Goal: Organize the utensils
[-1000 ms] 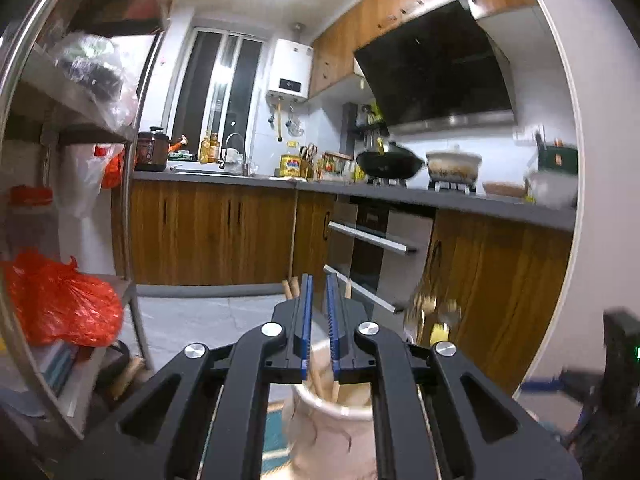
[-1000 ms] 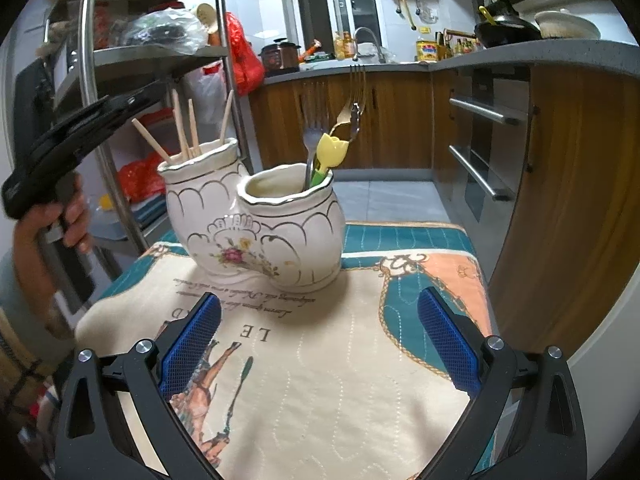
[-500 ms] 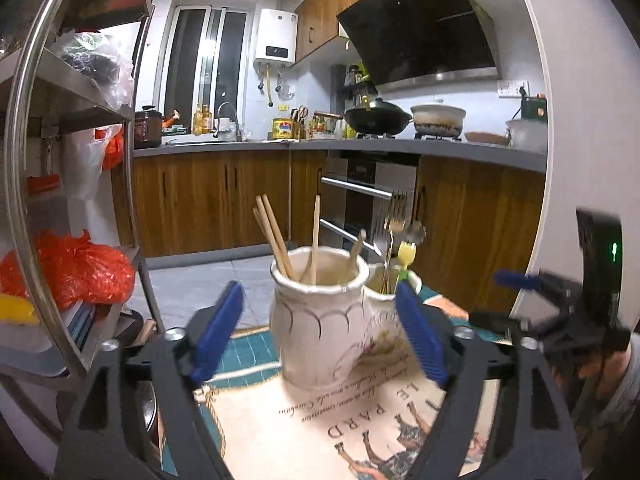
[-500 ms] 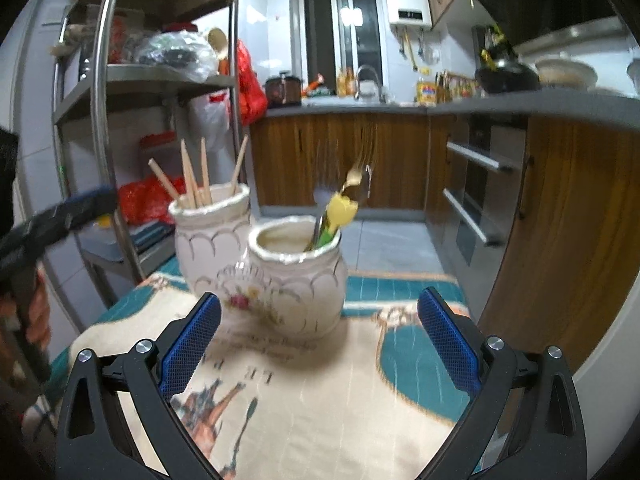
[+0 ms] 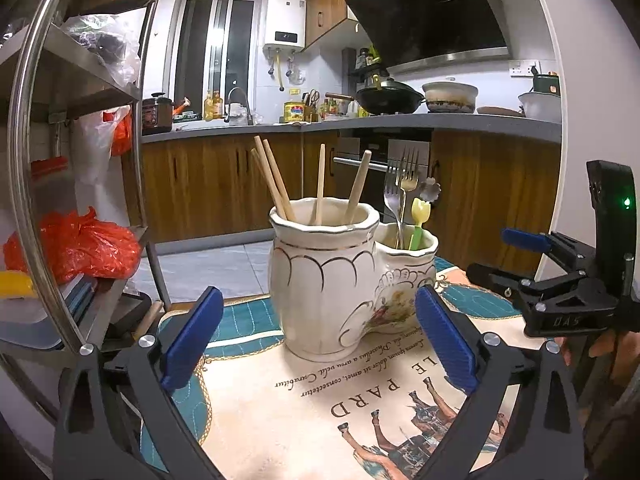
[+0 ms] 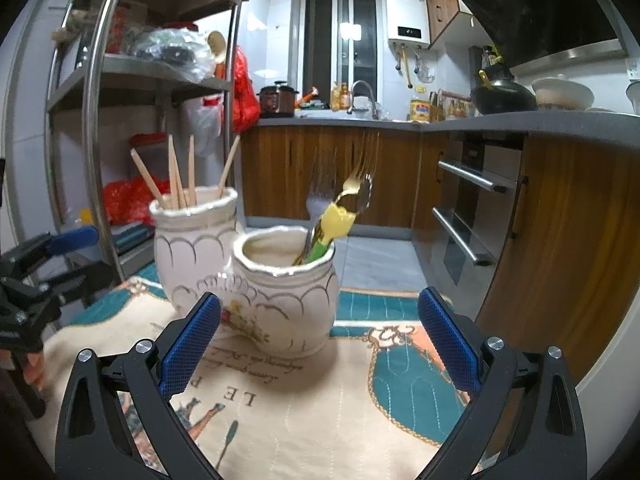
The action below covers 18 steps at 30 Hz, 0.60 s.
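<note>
A white double ceramic holder (image 5: 324, 276) (image 6: 280, 300) stands on a printed mat (image 5: 320, 392) (image 6: 320, 400). Its taller pot (image 6: 192, 236) holds several wooden chopsticks (image 5: 276, 178) (image 6: 174, 172). Its shorter pot (image 5: 412, 256) holds forks (image 5: 396, 188) (image 6: 356, 184) and a yellow-topped green utensil (image 5: 421, 216) (image 6: 338, 220). My left gripper (image 5: 316, 340) is open and empty just in front of the taller pot. My right gripper (image 6: 320, 340) is open and empty in front of the shorter pot; it also shows in the left wrist view (image 5: 560, 280).
A steel shelf rack (image 5: 48, 160) (image 6: 96, 120) with red bags stands left of the table. Wooden kitchen cabinets (image 5: 200, 184) and an oven (image 6: 464, 216) line the far side. The mat's edges drop off to a tiled floor (image 5: 208, 264).
My left gripper has opened from shut and lowered to face the holder, backing off slightly. My right gripper has stayed open and drawn back and lower from the holder.
</note>
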Tool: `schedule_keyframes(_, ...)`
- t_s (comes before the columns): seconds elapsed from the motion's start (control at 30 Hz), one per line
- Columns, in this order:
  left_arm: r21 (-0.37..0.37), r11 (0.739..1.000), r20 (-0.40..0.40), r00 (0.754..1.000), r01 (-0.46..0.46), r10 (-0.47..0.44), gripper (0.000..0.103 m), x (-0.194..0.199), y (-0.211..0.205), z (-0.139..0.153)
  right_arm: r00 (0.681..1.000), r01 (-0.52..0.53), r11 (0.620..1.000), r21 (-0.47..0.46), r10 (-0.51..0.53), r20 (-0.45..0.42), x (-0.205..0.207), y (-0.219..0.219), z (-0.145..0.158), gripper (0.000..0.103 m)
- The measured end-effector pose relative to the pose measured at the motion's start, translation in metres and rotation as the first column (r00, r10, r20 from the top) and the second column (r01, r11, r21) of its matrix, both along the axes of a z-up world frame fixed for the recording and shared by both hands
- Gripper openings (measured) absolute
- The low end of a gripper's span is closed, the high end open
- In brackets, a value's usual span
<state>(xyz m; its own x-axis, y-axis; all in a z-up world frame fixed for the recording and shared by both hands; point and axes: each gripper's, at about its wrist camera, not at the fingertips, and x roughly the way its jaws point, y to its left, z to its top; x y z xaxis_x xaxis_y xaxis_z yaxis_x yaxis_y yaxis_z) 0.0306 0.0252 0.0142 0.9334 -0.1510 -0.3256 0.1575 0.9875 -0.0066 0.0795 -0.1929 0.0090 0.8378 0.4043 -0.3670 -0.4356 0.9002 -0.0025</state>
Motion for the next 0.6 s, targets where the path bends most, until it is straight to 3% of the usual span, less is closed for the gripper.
schedule_keyframes(0.6, 0.007, 1.0, 0.007, 1.0, -0.013, 0.013, 0.097, -0.0005, -0.0018, 0.0008, 1.0, 0.014, 1.0, 0.028, -0.014, 0.001, -0.0019, -0.0065, -0.0005, 0.098)
